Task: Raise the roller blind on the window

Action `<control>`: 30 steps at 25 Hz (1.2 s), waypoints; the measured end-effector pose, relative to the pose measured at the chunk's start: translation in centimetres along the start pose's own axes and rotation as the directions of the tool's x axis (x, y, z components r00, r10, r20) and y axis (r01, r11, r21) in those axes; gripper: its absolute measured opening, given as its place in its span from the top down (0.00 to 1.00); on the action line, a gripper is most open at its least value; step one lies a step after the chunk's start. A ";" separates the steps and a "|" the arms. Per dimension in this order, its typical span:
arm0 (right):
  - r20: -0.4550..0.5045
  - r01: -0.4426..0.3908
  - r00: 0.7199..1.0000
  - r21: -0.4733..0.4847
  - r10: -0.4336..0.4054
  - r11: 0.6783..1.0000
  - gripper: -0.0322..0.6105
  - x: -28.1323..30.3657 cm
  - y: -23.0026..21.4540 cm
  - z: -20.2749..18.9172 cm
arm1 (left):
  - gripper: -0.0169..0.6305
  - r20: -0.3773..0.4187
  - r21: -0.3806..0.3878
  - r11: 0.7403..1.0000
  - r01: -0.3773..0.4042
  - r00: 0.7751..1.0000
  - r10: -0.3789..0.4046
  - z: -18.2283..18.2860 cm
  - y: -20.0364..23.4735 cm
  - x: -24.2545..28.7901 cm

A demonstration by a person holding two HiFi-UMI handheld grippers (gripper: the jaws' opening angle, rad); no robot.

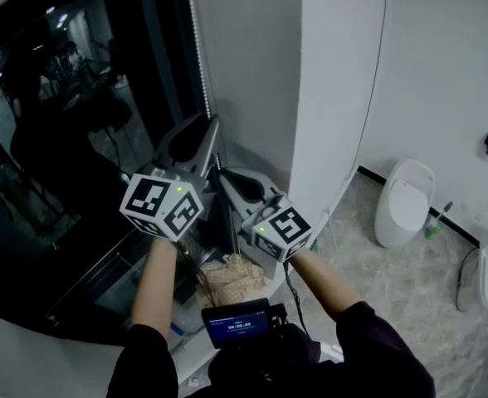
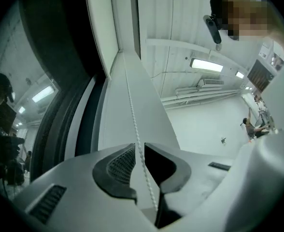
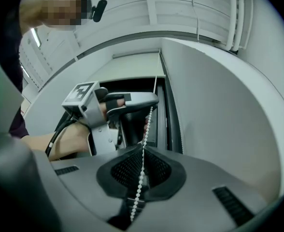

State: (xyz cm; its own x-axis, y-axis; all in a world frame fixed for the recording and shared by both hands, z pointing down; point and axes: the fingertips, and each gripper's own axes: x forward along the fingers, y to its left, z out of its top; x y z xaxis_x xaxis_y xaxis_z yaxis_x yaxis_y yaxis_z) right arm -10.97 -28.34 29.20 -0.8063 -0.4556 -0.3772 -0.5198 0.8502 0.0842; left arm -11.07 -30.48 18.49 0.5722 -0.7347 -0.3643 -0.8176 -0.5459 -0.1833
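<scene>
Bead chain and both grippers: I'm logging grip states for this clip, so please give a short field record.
left gripper: jaws slightly apart, bead chain running through the gap
right gripper: jaws shut on the bead chain
relative height: left gripper farther up the chain than the right
window: dark glass exposed

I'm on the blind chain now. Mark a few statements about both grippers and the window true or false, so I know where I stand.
1. The right gripper is shut on the bead chain. True.
2. The left gripper is closed with nothing in it. False: its jaws stand slightly apart, with the chain running between them.
3. The left gripper sits higher on the chain than the right one. True.
4. The window shows bright daylight. False: the glass is dark and shows reflections.
</scene>
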 end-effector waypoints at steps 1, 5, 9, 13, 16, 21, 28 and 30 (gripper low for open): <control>-0.004 0.001 1.000 0.018 -0.001 1.000 0.92 -0.3 0.3 -0.2 | 0.94 -0.007 0.004 1.000 0.001 1.000 -0.001 0.0 -0.2 0.2; -0.016 0.073 0.997 0.037 -0.072 0.997 0.92 -1.3 -0.7 -0.3 | 0.95 0.021 -0.022 0.999 -0.024 0.999 0.025 0.0 -0.3 -0.3; 0.043 0.072 0.996 0.125 -0.078 0.990 0.92 -1.7 -2.3 2.0 | 0.95 0.054 -0.018 0.998 -0.067 0.996 0.068 0.1 0.3 -1.6; 0.109 0.029 0.993 0.146 -0.045 0.989 0.92 -0.5 -3.3 6.0 | 0.95 0.028 -0.029 0.997 -0.068 0.997 0.069 -1.6 0.1 -2.3; 0.136 -0.014 0.991 0.113 -0.001 0.994 0.88 1.2 -2.7 9.0 | 0.95 -0.008 -0.025 0.998 -0.061 0.998 0.061 -4.0 -0.9 -2.9; 0.155 -0.067 0.987 0.092 0.052 0.994 0.82 3.8 -2.0 12.4 | 0.95 -0.101 -0.069 0.997 -0.046 0.994 0.039 -9.4 -2.8 -4.0; 0.135 -0.036 0.990 0.058 0.028 0.998 0.85 5.4 -2.8 13.3 | 0.95 -0.181 -0.098 0.994 -0.045 0.983 0.027 -14.0 -4.4 -5.4; 0.136 -0.020 0.991 0.045 0.013 0.999 0.92 5.1 -3.0 12.7 | 0.95 -0.192 -0.108 0.993 -0.048 0.981 0.027 -14.6 -4.3 -5.7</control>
State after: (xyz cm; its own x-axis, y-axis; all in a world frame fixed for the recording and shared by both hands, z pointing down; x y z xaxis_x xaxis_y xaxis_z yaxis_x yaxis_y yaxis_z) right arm -9.93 -29.85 15.28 -0.7675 -0.4041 -0.4976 -0.4903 0.8702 0.0496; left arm -9.84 -29.82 34.67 0.5519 -0.8126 -0.1873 -0.8324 -0.5503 -0.0655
